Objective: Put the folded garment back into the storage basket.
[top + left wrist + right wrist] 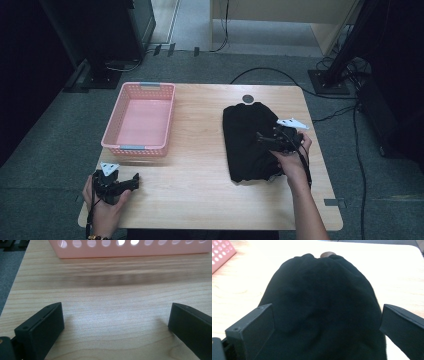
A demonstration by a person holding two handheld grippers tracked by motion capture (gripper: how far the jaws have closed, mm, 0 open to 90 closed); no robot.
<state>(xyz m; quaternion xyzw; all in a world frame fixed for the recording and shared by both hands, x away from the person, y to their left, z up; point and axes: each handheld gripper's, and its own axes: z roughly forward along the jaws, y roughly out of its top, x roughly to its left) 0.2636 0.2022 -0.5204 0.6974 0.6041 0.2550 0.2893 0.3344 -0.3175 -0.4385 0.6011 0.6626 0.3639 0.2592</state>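
The black cloth (251, 141) is lying folded on the right half of the table (200, 200), well apart from the pink basket (141, 119). The right gripper (260, 136) is hovering over the cloth's right edge with its jaws spread wide, gripping nothing. The left gripper (135, 181) is waiting near the basket's front wall, jaws also wide and empty. This looks like the approach; next, the right jaws probably need lowering and closing on a fold.
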